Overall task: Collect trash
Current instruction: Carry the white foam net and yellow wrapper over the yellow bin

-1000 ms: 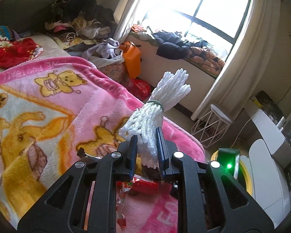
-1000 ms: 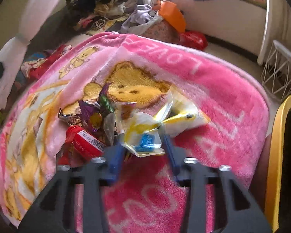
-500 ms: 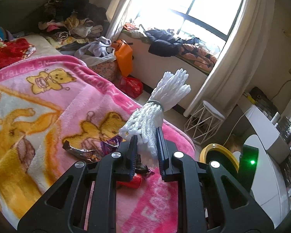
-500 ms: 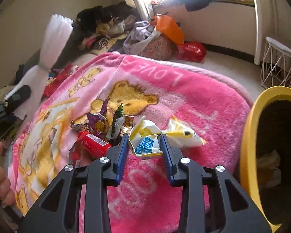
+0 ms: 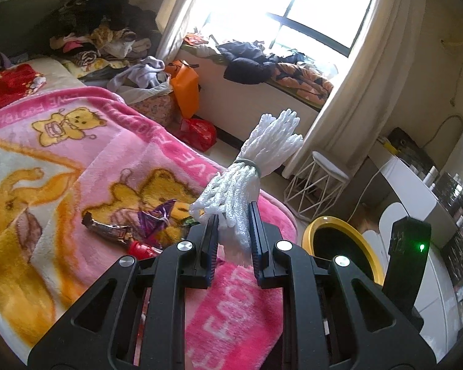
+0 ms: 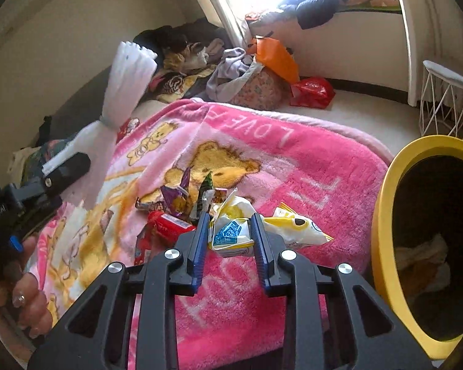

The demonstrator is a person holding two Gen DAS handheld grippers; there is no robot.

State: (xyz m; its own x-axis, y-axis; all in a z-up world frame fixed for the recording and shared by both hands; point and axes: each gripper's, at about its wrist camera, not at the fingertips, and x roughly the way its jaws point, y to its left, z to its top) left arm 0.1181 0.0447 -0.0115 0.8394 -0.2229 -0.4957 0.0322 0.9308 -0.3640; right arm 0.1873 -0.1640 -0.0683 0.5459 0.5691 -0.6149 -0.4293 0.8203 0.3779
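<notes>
Left wrist view first: on the far left a pink plush blanket printed with yellow teddy bears (image 5: pixel 86 166) covers the bed, and on it lie a dark brown crinkled snack wrapper (image 5: pixel 106 231), a purple foil wrapper (image 5: pixel 156 219) and a red wrapper (image 5: pixel 143 248), close together. Just right of them the left hand-held gripper (image 5: pixel 233 240) is clenched on a white knitted foam-net bundle tied with a grey band (image 5: pixel 250 178), which stands up between its blue pads and fans out above the band. Farther right a round bin with a yellow rim and black inside (image 5: pixel 342 246) sits on the floor beside the bed, with a white wire stool (image 5: pixel 316 185) behind it near the curtain. Right wrist view, from its left edge: the person's hand (image 6: pixel 24 305) holds the other tool with the same white bundle (image 6: pixel 120 92) raised above the blanket (image 6: pixel 308 166). Toward the middle the red wrapper (image 6: pixel 166 223) and purple wrapper (image 6: pixel 176 197) rest on the blanket, and the right hand-held gripper (image 6: pixel 230 234) grasps a crumpled white-and-yellow plastic wrapper with a blue label (image 6: pixel 231 231) just above the blanket. At the right edge the yellow-rimmed bin (image 6: pixel 382 225) stands open, some crumpled pale material lying inside.
</notes>
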